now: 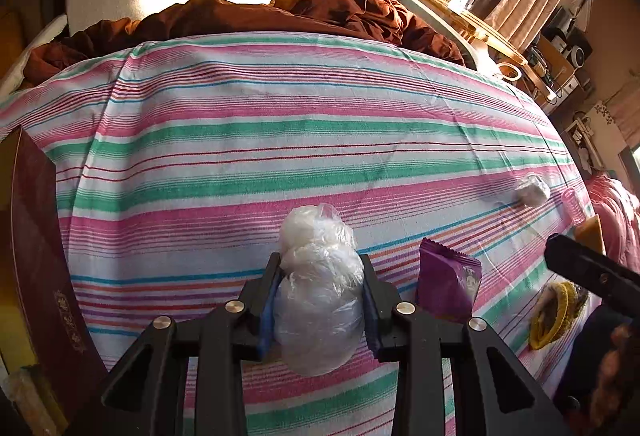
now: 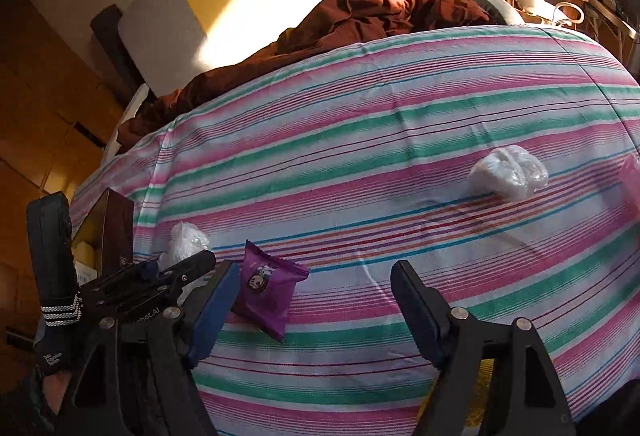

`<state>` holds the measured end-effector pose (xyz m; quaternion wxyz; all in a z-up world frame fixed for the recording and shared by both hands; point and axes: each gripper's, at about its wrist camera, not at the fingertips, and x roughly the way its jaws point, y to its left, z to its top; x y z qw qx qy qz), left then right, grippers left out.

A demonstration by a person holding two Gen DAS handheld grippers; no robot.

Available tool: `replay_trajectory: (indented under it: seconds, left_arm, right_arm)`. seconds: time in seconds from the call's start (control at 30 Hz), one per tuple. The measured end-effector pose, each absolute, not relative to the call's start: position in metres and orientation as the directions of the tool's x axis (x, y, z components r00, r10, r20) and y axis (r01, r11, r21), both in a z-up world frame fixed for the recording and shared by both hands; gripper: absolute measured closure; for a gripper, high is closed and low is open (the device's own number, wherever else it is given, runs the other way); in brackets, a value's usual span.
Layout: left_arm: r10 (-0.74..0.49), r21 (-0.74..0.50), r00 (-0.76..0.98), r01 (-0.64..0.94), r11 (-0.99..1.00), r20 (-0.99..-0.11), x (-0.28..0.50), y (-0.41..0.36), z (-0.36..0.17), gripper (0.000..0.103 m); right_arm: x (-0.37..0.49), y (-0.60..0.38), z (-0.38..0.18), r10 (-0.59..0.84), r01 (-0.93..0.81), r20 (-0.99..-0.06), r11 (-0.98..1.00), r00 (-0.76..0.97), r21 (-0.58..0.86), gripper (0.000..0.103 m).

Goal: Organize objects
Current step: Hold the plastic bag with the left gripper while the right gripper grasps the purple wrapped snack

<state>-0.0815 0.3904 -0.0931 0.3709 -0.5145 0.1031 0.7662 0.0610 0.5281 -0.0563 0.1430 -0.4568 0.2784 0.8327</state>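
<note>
Left tongs (image 1: 320, 292) clamped on a crumpled clear plastic bag (image 1: 316, 284), blue pads pressing its sides near the middle – the bag low over the striped bedsheet (image 1: 280, 124), near the front edge of the bed. Right tongs (image 2: 316, 300) standing wide and empty, jaws apart over bare sheet, a purple snack packet (image 2: 268, 288) just beside the left jaw. No earlier view to say more of either.

Bag: thin film, bunched into two soft lobes, almost certainly very light and springy; likely to slip or unfold if held by a loose edge, so a grip across the thick waist – as here – looks soundest. Packet: glossy foil, pillow-shaped with crimped zigzag ends, probably light and slick; best pinched at a flat crimped end or across the narrow body.

Elsewhere on the sheet: a second wad of clear plastic (image 2: 508, 172) well apart to the right; a yellow ring-shaped item (image 1: 556, 312) at the right edge, detail unclear. Dark red box (image 1: 36, 236) standing open at the left edge of the bed, a probable destination. Rumpled brown blanket (image 1: 280, 12) at the far end, in hard sunlight.
</note>
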Motion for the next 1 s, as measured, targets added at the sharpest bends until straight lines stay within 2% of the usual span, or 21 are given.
replay_trajectory:
  seconds: [0.27,0.53,0.57,0.63,0.73,1.0]
  left_arm:
    - [0.5,-0.191,-0.26,-0.705,-0.683,-0.826,-0.049,0.363,-0.07,0.068]
    - [0.514,-0.142,-0.299,-0.743,-0.654,-0.804,-0.021,0.35,-0.062,0.068]
    - [0.515,-0.143,-0.297,-0.744,-0.653,-0.804,-0.017,0.349,-0.063,0.068]
    - [0.517,-0.143,-0.29,-0.751,-0.645,-0.805,-0.009,0.347,-0.065,0.068]
    - [0.519,-0.135,-0.281,-0.769,-0.625,-0.807,0.007,0.345,-0.07,0.068]
    - [0.51,-0.109,-0.24,-0.82,-0.562,-0.826,0.048,0.338,-0.1,0.067]
  right_arm:
    - [0.04,0.506,-0.079,-0.096,-0.427,-0.891,-0.851,-0.444,0.304,0.024]
    - [0.02,0.493,-0.086,-0.041,-0.432,-0.915,-0.872,-0.402,0.229,0.025]
    - [0.018,0.493,-0.088,-0.035,-0.43,-0.919,-0.876,-0.392,0.217,0.026]
    - [0.015,0.491,-0.092,-0.045,-0.41,-0.921,-0.886,-0.388,0.216,0.045]
    - [0.014,0.491,-0.09,0.014,-0.41,-0.921,-0.898,-0.389,0.159,0.058]
    - [0.023,0.504,-0.091,-0.004,-0.441,-0.921,-0.877,-0.389,0.19,0.058]
